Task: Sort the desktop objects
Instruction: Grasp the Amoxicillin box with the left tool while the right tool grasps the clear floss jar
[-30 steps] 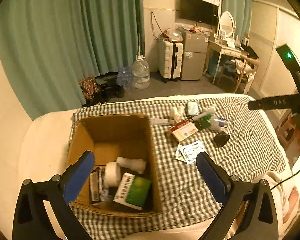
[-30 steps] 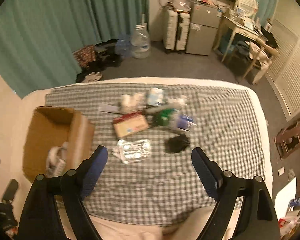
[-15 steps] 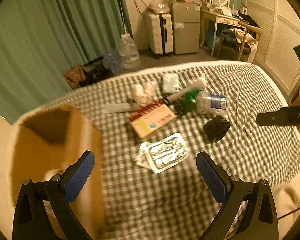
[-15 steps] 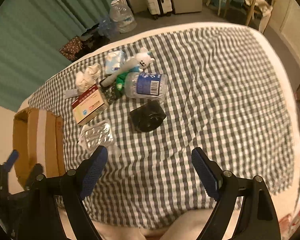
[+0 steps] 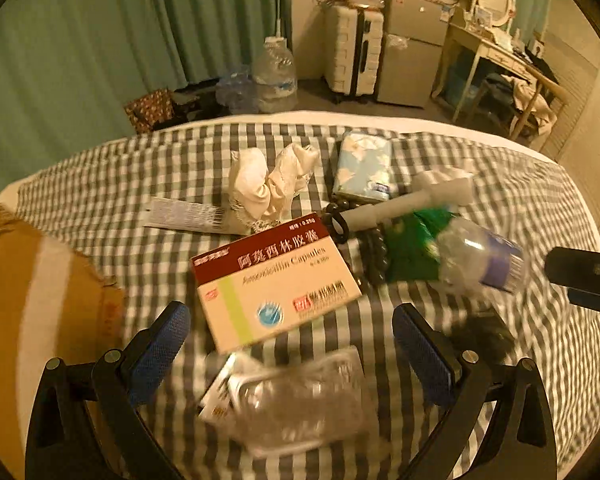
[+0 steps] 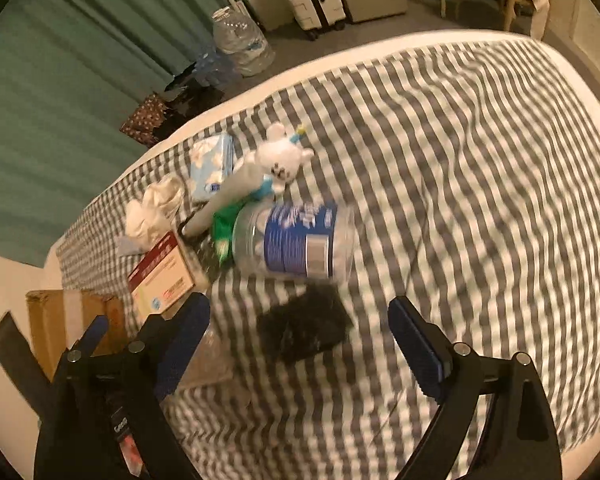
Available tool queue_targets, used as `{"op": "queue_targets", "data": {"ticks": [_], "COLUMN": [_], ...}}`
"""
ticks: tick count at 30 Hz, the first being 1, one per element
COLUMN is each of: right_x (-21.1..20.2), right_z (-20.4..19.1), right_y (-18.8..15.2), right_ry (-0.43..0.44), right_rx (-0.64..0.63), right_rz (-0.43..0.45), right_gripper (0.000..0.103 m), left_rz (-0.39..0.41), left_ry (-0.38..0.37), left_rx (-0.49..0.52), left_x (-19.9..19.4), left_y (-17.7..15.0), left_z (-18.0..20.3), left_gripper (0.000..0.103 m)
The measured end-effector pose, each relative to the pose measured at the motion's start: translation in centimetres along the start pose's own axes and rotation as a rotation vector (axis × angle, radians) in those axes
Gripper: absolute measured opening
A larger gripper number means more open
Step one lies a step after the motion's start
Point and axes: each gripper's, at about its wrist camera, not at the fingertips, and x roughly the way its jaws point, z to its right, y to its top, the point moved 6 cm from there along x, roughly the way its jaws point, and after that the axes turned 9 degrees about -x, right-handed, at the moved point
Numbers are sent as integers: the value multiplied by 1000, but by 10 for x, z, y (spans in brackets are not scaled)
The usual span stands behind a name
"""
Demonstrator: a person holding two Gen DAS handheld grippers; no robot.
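Note:
My left gripper point(image 5: 292, 344) is open and empty, low over a clear blister pack point(image 5: 296, 396), with a red-and-white medicine box point(image 5: 276, 284) just beyond it. My right gripper point(image 6: 296, 338) is open and empty around a black object point(image 6: 304, 326). Beyond lie a clear jar with a blue label point(image 6: 296, 242), a green packet point(image 5: 412, 248), a white plush-topped stick point(image 6: 256, 176), a tissue pack point(image 5: 364, 168), crumpled white cloth point(image 5: 268, 184) and a white tube point(image 5: 184, 214). The cardboard box point(image 5: 40, 300) stands at the left.
The checked cloth point(image 6: 460, 160) covers the bed, bare on the right. Beyond the bed are green curtains point(image 5: 120, 32), a water jug point(image 5: 276, 76), a white suitcase point(image 5: 354, 58) and a desk point(image 5: 496, 52). The right gripper shows at the left view's right edge point(image 5: 584, 276).
Both grippers moved down and closer to the scattered objects. The left swung from over the cardboard box to the medicine box and blister pack. The right closed in on the black object.

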Motion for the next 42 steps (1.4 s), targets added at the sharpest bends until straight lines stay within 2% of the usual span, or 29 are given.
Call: {"op": "queue_targets", "data": {"ticks": [3, 5, 9, 13, 17, 19, 21, 23, 25, 28, 30, 32, 34, 38, 42], "right_x": [13, 26, 47, 71, 89, 92, 88, 81, 72, 52, 41, 31, 21, 14, 15], "right_z": [-2, -5, -14, -11, 1, 3, 4, 7, 9, 16, 19, 23, 25, 31, 39], "right_y": [11, 17, 26, 28, 25, 22, 20, 15, 11, 3, -4, -13, -21, -22, -24], "right_ry": [0, -19, -62, -95, -129, -92, -93, -112, -122, -126, -111, -115, -123, -118, -110], "right_rx": [-9, -22, -57, -20, 18, 31, 19, 6, -13, -12, -9, -16, -35, -47, -53], "right_rz": [-3, -25, -31, -60, -90, -91, -86, -85, -86, -74, -74, -80, -77, -82, -80], "right_gripper": [95, 96, 96, 97, 95, 93, 93, 92, 92, 92, 93, 93, 93, 93, 93], "left_rz": [10, -15, -14, -4, 12, 9, 14, 1, -17, -49, -56, -59, -28, -15, 0], "left_ry": [8, 15, 65, 122, 85, 68, 39, 29, 14, -26, 3, 20, 35, 60, 95], "left_rx": [-62, -97, -102, -51, 8, 65, 140, 183, 176, 105, 76, 41, 29, 117, 248], "left_x": [19, 31, 52, 67, 68, 64, 55, 48, 42, 36, 34, 37, 36, 42, 54], "left_y": [7, 10, 16, 18, 18, 15, 10, 5, 0, -9, -15, -18, -20, -25, -25], "left_z": [-4, -4, -5, -6, -4, -2, 4, 6, 1, -13, -26, -37, -44, -42, -27], "left_gripper": [103, 103, 103, 103, 103, 98, 85, 80, 80, 83, 102, 102, 102, 103, 103]}}
